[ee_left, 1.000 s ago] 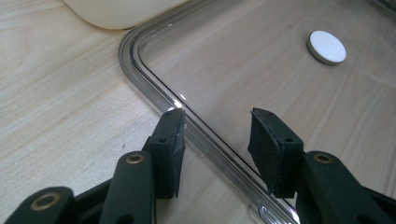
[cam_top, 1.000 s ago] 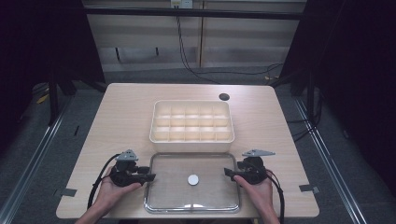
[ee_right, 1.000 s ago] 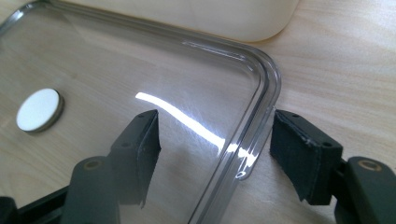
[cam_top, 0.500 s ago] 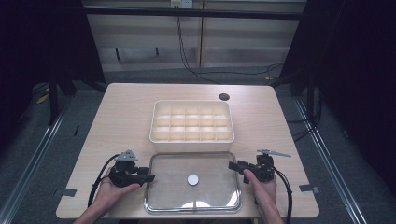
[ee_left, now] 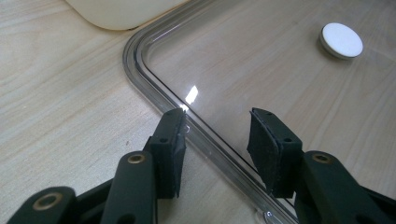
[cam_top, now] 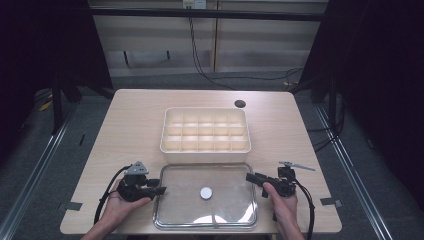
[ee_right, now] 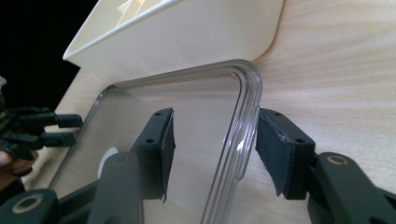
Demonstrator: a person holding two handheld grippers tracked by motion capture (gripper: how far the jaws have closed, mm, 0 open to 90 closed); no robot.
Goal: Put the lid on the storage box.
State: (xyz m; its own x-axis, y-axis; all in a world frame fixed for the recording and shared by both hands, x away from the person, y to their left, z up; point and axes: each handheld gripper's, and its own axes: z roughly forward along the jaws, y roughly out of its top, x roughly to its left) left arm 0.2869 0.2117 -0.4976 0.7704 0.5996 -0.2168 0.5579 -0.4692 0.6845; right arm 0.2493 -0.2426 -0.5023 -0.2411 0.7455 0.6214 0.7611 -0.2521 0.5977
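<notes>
Left hand: it comes in from the near edge of the table (cam_top: 125,125), low and flat, and holds the left gripper (cam_top: 159,188), which points right at the left edge of the clear lid (cam_top: 180,210).
Right hand: it comes in from the near edge too, and holds the right gripper (cam_top: 248,176), which points left at the right edge of the lid.
Count: two hands, two grippers, one clear lid, one white knob (cam_top: 206,192), one cream box (cam_top: 205,131) with many small cells.
Lid: it lies flat at the near edge of the table, just beside the near side of the box, with the knob in its middle.
Left gripper jaws: partly open. The left rim (ee_left: 154,88) of the lid lies between them. One pad (ee_left: 173,140) sits just at the rim; I cannot tell if it presses.
Right gripper jaws: about half open, and they have just been closing. The right rim (ee_right: 243,126) of the lid stands between them. The pads (ee_right: 275,154) are close to it but do not squeeze it.
</notes>
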